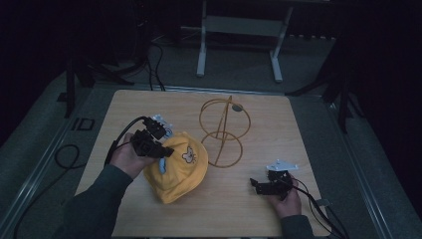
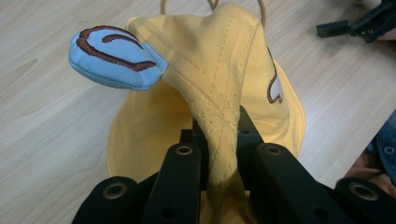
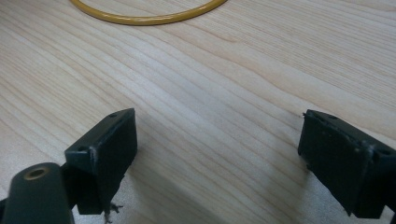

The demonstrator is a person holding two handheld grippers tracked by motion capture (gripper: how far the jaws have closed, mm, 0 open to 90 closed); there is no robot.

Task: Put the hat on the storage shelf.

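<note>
A yellow child's hat point(image 1: 180, 167) with a small white and brown emblem lies on the wooden table point(image 1: 164, 107), left of centre. It has a light blue ear flap point(image 2: 113, 59) with brown stitching. My left gripper point(image 1: 158, 148) is shut on a fold of the hat's fabric point(image 2: 219, 126), lifting that part up. A yellow wire stand point(image 1: 222, 130) made of rings stands just right of the hat. My right gripper point(image 1: 262, 184) rests open near the table's front right, nothing between its pads point(image 3: 107, 149). One ring of the wire stand point(image 3: 149, 18) lies ahead of it.
Beyond the table's far edge stands a white metal frame point(image 1: 239, 37) on the grey floor. Black cables point(image 1: 64, 154) trail off the left side. Black stand legs point(image 1: 343, 94) rise at the right.
</note>
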